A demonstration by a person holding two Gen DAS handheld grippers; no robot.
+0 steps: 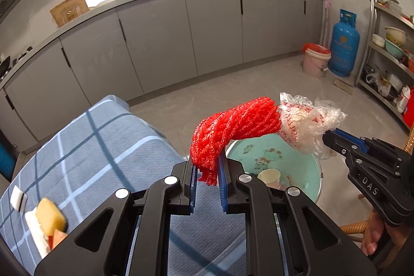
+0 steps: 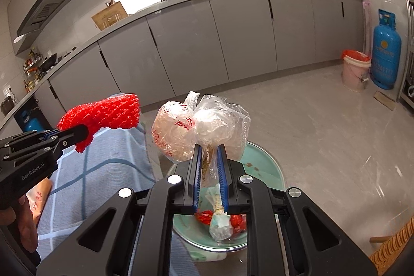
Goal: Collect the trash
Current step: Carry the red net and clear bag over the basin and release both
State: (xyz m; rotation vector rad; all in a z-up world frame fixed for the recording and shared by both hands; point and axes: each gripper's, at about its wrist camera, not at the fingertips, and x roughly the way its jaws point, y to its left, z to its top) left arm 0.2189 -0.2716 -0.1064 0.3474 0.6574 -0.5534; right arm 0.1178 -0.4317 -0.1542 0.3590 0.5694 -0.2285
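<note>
Two grippers are up, each clenched on one piece of trash. The left gripper [image 1: 207, 172] pinches one red foam net [image 1: 233, 128] by its lower end, the net arching over to the right. The right gripper [image 2: 210, 167] clamps the twisted neck of one crumpled clear plastic bag [image 2: 201, 131] printed in red. Both pieces hang above one round teal basin [image 1: 308, 167], which holds one paper cup [image 1: 269, 176] and some wrappers. Beside it lies a blue checked cloth [image 1: 103, 146]. One pink bucket [image 2: 355, 69] stands near one blue gas cylinder [image 2: 385, 51].
</note>
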